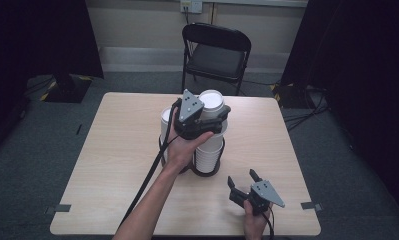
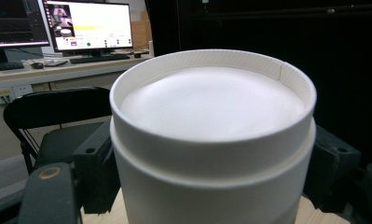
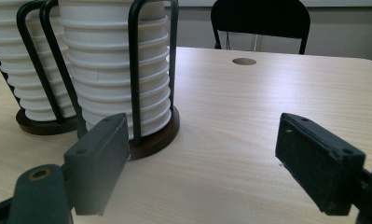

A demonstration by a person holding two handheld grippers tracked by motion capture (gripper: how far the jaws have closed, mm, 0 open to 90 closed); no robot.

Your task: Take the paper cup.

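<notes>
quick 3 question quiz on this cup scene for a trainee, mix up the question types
1. True or false: the left gripper has its jaws closed on the top white paper cup of a stack.
2. Multiple choice: the right gripper is (A) clamped on a cup, (B) open above the light wooden table, (C) resting on the black folding chair.
3. Fill in: the stacked cups stand upside down inside a black wire holder on a round dark ____ base.

Key:
1. True; the jaws press the cup's sides in the left gripper view.
2. B; nothing lies between its jaws.
3. Wooden.
</notes>
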